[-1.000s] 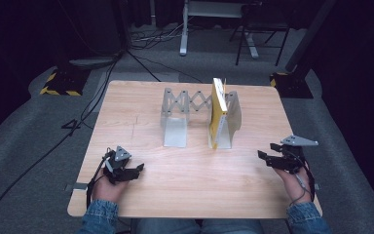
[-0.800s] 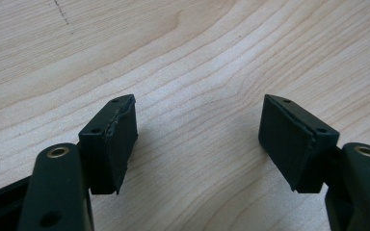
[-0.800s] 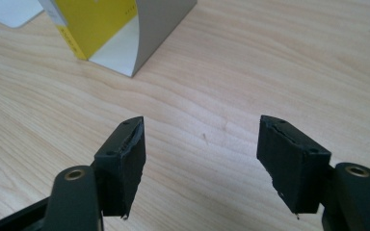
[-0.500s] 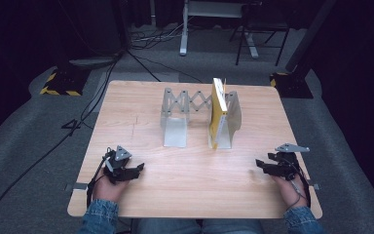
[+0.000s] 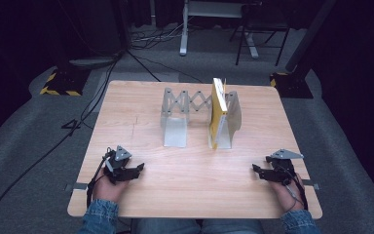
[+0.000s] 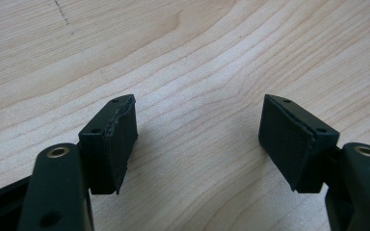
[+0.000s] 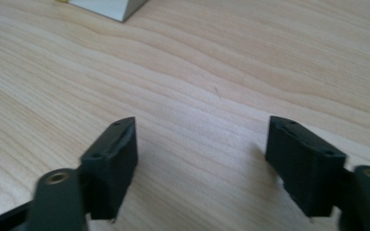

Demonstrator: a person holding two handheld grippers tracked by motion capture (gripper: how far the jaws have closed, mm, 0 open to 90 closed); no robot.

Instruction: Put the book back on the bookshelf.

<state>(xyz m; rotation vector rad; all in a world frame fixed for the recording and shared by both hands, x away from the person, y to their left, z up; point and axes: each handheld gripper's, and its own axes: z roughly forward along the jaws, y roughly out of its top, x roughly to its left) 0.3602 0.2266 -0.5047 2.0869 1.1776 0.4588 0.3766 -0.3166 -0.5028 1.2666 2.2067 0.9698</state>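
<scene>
Grippers rest low at the bottom of the high view, one at each near corner of the wooden table (image 5: 141,105), and neither holds anything. The left gripper (image 5: 137,169) sits at the lower left of the frame with its jaws spread wide; its own view looks down on bare wood grain between the two black pads (image 6: 120,139). The right gripper (image 5: 257,169) lies at the lower right, jaws equally wide over bare wood, with a pale corner of the rack's foot (image 7: 108,7) at the top edge of its view.

The work's things stand in the middle of the frame, well apart from both hands: a grey expanding book rack (image 5: 182,105), and a yellow book (image 5: 217,109) upright against its right-hand end plate. To my eye this looks like a resting stage, either before a reach or after the book has been placed; I cannot tell which. Any next move toward the book calls for a long reach forward and a jaw turned to take the spine edge-on without tipping it.

Compared with a second ago, the right gripper has dropped lower and drawn nearer the table's front edge; the left gripper, rack and book sit as they did.
</scene>
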